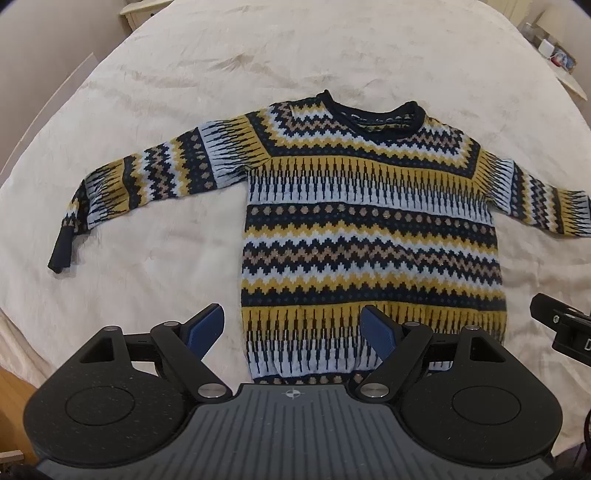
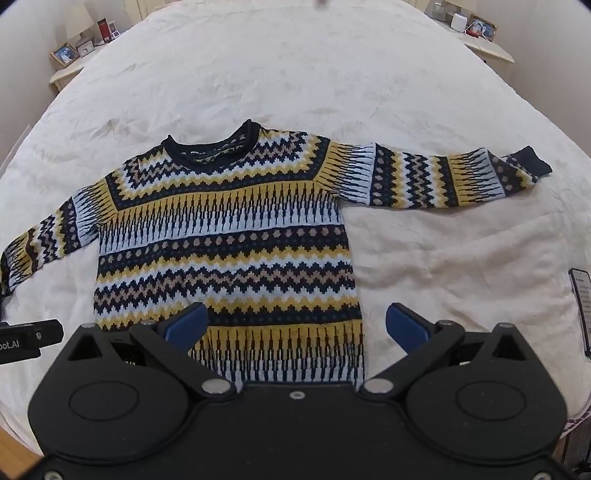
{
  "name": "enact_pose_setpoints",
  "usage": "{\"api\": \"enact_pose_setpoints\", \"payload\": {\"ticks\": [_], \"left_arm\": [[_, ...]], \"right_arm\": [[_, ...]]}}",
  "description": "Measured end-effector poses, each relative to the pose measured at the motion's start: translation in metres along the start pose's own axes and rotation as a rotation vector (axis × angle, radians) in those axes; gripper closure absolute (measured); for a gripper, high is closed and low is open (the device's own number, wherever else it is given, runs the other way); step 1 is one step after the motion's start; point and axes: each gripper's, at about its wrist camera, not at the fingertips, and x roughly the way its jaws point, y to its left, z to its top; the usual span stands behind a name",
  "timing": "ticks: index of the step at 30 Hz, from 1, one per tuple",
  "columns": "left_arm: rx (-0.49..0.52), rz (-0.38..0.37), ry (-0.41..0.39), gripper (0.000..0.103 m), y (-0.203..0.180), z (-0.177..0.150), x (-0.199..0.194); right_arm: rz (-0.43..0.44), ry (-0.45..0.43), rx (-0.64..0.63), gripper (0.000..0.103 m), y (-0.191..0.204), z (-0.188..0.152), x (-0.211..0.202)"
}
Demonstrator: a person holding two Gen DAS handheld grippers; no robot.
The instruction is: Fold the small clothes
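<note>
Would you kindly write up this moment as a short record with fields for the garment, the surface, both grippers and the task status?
garment: patterned knit sweater, front up, spread flat, both sleeves out to the sides
surface: cream bedspread
left gripper: open, above the sweater's lower left corner, holding nothing
right gripper: open wide, above the lower right corner, holding nothing
nearby: phone at the bed's right edge
status: no fold made yet

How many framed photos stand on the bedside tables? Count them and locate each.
2: one framed photo on the left bedside table, another on the right bedside table. Others may be hidden.
</note>
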Motion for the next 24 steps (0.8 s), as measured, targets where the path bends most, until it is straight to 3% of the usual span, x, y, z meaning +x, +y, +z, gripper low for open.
{"api": "enact_pose_setpoints", "payload": {"ticks": [24], "left_arm": [[-0.005,-0.008,0.016,0.022,0.0019,-0.0032,0.0008]], "right_arm": [[0.006,0.017,-0.012,0.001,0.0047,0.0012,0.0015]]}}
